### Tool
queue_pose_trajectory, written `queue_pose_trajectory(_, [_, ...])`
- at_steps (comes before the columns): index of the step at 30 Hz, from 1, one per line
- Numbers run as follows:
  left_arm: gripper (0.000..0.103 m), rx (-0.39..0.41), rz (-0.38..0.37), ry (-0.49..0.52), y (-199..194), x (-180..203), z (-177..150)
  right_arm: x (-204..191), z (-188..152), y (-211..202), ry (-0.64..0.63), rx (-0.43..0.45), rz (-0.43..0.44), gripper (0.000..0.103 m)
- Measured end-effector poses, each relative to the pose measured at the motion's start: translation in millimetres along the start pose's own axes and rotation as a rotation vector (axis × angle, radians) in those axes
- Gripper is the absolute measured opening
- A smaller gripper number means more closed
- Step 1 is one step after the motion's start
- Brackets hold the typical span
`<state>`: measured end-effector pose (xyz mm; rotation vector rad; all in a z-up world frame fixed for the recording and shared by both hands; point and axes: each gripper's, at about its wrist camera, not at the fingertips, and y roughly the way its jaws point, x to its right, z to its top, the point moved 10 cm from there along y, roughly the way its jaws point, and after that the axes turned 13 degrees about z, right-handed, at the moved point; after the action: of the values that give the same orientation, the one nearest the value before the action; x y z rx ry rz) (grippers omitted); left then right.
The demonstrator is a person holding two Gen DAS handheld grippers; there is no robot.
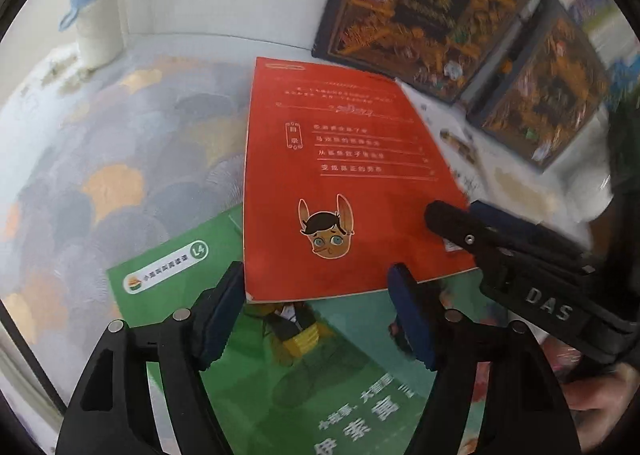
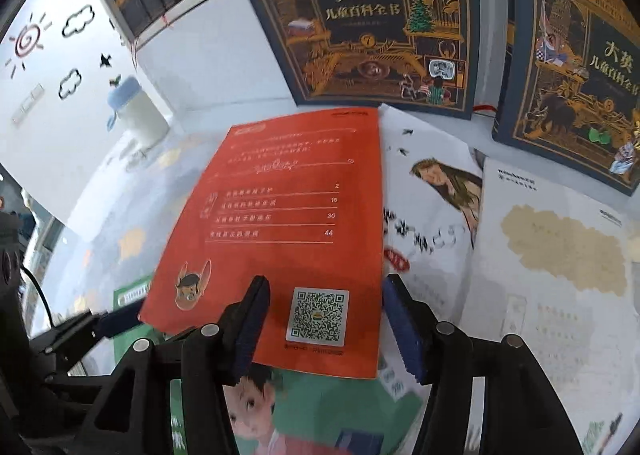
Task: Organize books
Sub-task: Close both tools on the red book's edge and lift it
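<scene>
Seemingly light and floppy, a thin orange paperback (image 1: 344, 179) lies back cover up on a green picture book (image 1: 280, 383), both resting on a patterned surface (image 1: 100, 143). Its glossy cover looks slippery and its pages likely bend, so a pinch on the near edge or a corner, rather than mid-cover, should serve best, with the spine side giving the stiffest hold.

Left tool (image 1: 316, 315) hangs just short of the book's near edge, jaws partly open on either side of that edge, pads clear of the paper and gripping nothing. Right tool (image 2: 326, 327), seen from its own camera, stands over the near right corner, one finger above the cover beside the QR sticker (image 2: 318, 317), the other just off the book's right edge; its jaws are likewise partly open and appear to grip nothing.

Beyond both tools, two dark encyclopedia volumes (image 2: 372, 19) lean upright against the wall, with white open pages (image 2: 552, 255) lying to the right of the orange book.
</scene>
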<state>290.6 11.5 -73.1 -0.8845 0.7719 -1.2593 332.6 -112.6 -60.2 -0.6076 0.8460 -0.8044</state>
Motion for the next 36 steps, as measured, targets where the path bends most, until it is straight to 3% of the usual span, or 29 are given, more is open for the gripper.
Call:
queue_pose_trajectory(5, [0.069, -0.025, -0.014, 0.057, -14.3, 10.1, -18.6, 2.7, -24.2, -23.2, 0.051, -0.002, 0.01, 0.058])
queue_pose_trajectory(11, [0.07, -0.026, -0.027, 0.153, -50.7, 18.1, -74.4, -13.5, -80.7, -68.1, 0.167, -0.028, 0.095, 0.058])
queue_pose_trajectory(16, [0.07, -0.047, -0.032, 0.223, -88.3, 17.0, -156.8, -49.1, -160.3, -104.8, 0.178, -0.068, 0.144, 0.058])
queue_pose_trajectory(18, [0.07, -0.077, -0.08, 0.246, -99.8, 19.3, -196.4, -64.1, -203.2, -117.8, 0.171, -0.082, 0.148, 0.058])
queue_pose_trajectory(20, [0.069, -0.054, -0.103, 0.277, -119.0, 16.5, -236.2, -80.0, -253.9, -130.4, 0.206, -0.107, 0.236, 0.058])
queue_pose_trajectory(24, [0.069, -0.058, -0.175, 0.314, -148.9, 8.7, -283.3, -90.8, -302.4, -152.4, 0.224, -0.05, 0.331, 0.057])
queue_pose_trajectory(26, [0.069, -0.051, -0.193, 0.318, -158.5, 2.7, -291.9, -87.3, -309.7, -158.7, 0.221, 0.005, 0.366, 0.054])
queue_pose_trajectory(29, [0.069, 0.006, -0.119, 0.329, -156.6, -9.1, -281.6, -82.9, -307.7, -158.8, 0.208, 0.058, 0.451, 0.054])
queue_pose_trajectory(31, [0.066, -0.011, -0.057, 0.303, -139.5, -21.6, -272.4, -81.7, -305.1, -157.5, 0.199, 0.056, 0.48, 0.054])
queue_pose_trajectory(36, [0.062, 0.01, -0.088, 0.262, -128.4, -24.2, -246.7, -82.8, -296.3, -151.5, 0.175, 0.021, 0.517, 0.054])
